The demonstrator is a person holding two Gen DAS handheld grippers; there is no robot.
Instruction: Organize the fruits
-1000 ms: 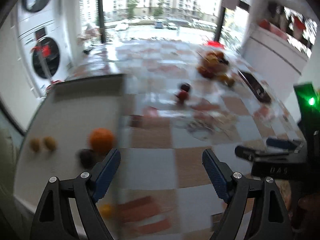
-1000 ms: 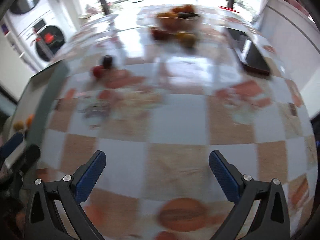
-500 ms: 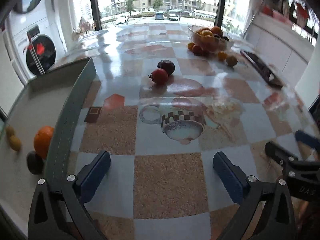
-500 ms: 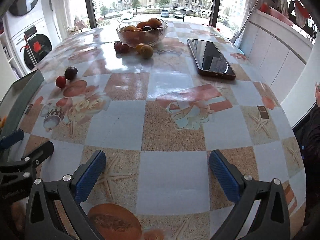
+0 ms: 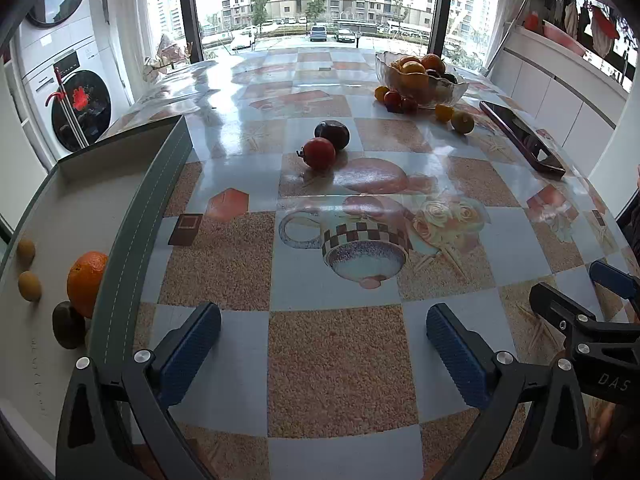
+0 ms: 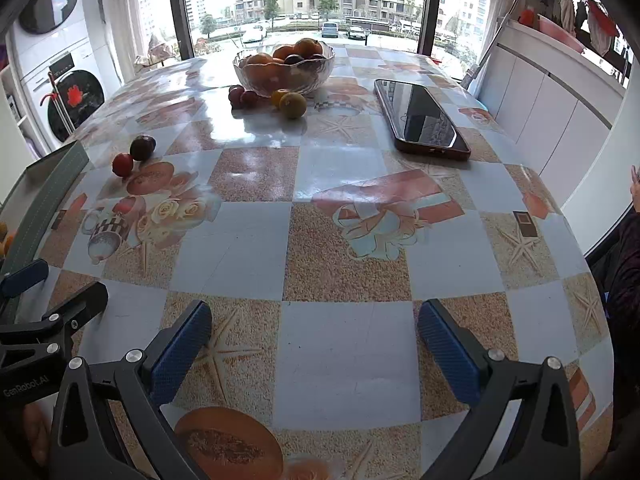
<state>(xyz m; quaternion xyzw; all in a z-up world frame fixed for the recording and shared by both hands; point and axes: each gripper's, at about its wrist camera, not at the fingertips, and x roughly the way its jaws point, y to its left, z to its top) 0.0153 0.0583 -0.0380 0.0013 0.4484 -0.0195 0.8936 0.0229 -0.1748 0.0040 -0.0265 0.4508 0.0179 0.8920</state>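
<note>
Holding both tools low over the table [image 6: 344, 240], we have the left gripper [image 5: 322, 334] and the right gripper [image 6: 314, 332] with fingers spread wide and nothing between them. Loose fruit sits at 12 o'clock in the left view: a tomato [image 5: 319, 153] touching a plum [image 5: 332, 134] just behind it. At 1 o'clock a glass bowl [image 5: 420, 74] is heaped with fruit, with a few small pieces around its foot, and a phone [image 6: 420, 120] lies near it. At 9 o'clock the tray [image 5: 132, 216] already holds an orange [image 5: 86, 278], a dark fruit and two small yellow ones. We judge the tomato is the next pick. Because it touches the plum, a finger could nudge the plum and send it rolling across the glossy cloth; round fruit may also squirt out of a skewed grip, and a hard squeeze could bruise the tomato
</note>
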